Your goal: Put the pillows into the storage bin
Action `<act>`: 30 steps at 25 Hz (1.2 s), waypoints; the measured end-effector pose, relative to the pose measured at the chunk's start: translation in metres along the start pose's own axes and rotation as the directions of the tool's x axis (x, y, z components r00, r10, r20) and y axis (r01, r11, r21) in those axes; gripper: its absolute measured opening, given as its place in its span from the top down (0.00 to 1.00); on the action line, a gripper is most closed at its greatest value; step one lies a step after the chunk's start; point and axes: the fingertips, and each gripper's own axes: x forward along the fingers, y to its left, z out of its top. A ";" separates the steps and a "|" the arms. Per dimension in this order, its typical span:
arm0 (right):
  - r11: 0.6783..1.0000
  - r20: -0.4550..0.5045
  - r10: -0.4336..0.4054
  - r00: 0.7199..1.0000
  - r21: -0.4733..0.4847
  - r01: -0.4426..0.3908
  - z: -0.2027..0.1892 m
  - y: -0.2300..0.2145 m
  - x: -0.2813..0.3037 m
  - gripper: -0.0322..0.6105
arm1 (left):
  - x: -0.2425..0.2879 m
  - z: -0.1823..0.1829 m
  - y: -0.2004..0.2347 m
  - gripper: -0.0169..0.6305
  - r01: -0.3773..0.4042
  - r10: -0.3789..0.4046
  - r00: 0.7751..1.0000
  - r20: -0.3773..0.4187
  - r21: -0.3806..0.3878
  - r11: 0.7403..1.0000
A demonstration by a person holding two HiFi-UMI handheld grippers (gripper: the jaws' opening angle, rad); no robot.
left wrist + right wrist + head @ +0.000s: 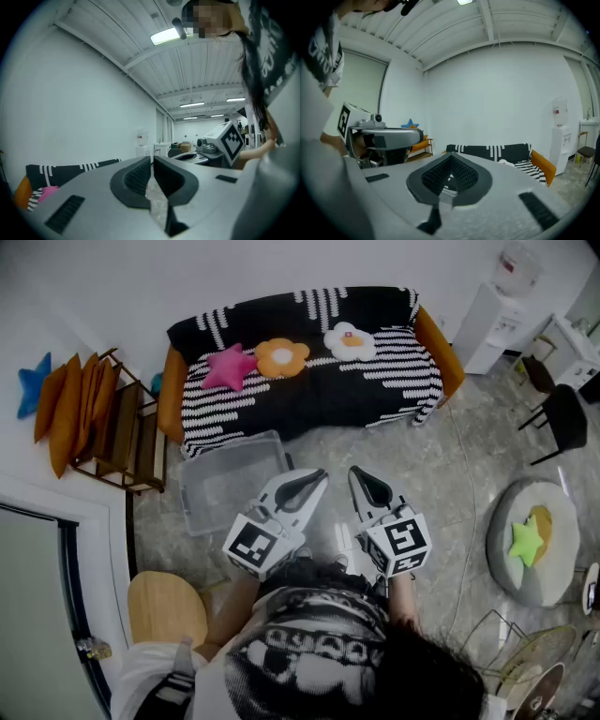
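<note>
Pillows, a pink star [230,366], an orange flower [282,357] and a white flower [350,341], are seen lying on the striped sofa [375,381], just behind the clear storage bin [230,486] on the floor. The left gripper [319,474] and right gripper [356,472] are held pressed together, empty; jaws should be spread wide before the soft star pillow is approached.

Mock living-room corner in a large hall, striped sofa [309,357], water dispenser [495,320], ceiling strip lights [166,35]
</note>
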 end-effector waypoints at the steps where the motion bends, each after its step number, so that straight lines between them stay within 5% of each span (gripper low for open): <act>1: 1.000 0.004 0.000 1.000 -0.001 0.000 0.000 -0.003 -0.001 0.95 | 0.003 0.000 -0.003 0.95 0.001 -0.002 1.000 -0.014 -0.008 1.000; 16: 0.998 -0.005 0.028 1.000 0.060 -0.028 -0.030 -0.050 -0.027 0.95 | 0.042 -0.016 -0.033 0.95 -0.032 0.032 0.999 -0.016 0.009 0.999; 26: 0.994 -0.002 0.014 1.000 0.104 -0.013 -0.028 -0.098 0.018 0.95 | 0.085 -0.023 0.010 0.94 -0.033 0.031 0.995 -0.092 -0.013 0.999; 30: 0.994 -0.027 -0.008 1.000 0.108 0.011 -0.027 -0.127 0.062 0.95 | 0.120 -0.034 0.058 0.94 -0.015 0.015 0.998 -0.054 -0.004 1.000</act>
